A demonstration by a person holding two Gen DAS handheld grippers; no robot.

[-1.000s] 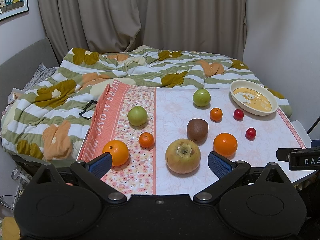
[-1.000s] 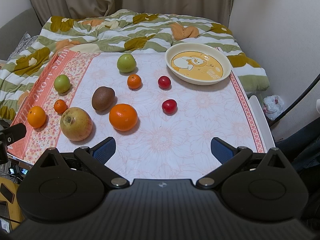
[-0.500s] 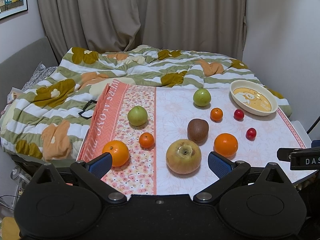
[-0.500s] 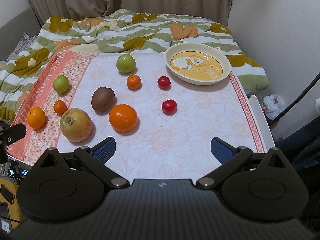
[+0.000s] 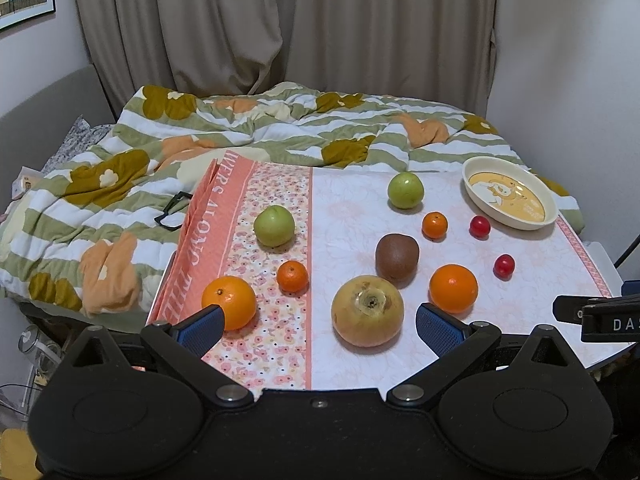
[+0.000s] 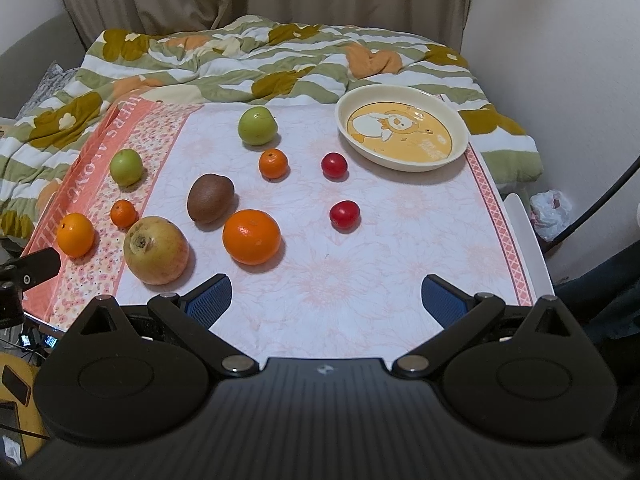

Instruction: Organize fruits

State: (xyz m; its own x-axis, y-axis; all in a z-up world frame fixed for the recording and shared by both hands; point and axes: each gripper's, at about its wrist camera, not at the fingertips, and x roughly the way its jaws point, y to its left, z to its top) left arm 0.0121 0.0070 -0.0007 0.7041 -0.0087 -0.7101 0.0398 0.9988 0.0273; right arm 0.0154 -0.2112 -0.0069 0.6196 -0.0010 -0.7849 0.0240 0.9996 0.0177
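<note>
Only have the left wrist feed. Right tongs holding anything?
Observer: No, the right tongs are open and empty, above bare tablecloth near the front edge.
Operator: Anything on the floor past the right edge?
Observer: A white plastic bag, close to the wall.
Operator: Closest fruit to those tongs?
Observer: The big orange, ahead and to their left.
</note>
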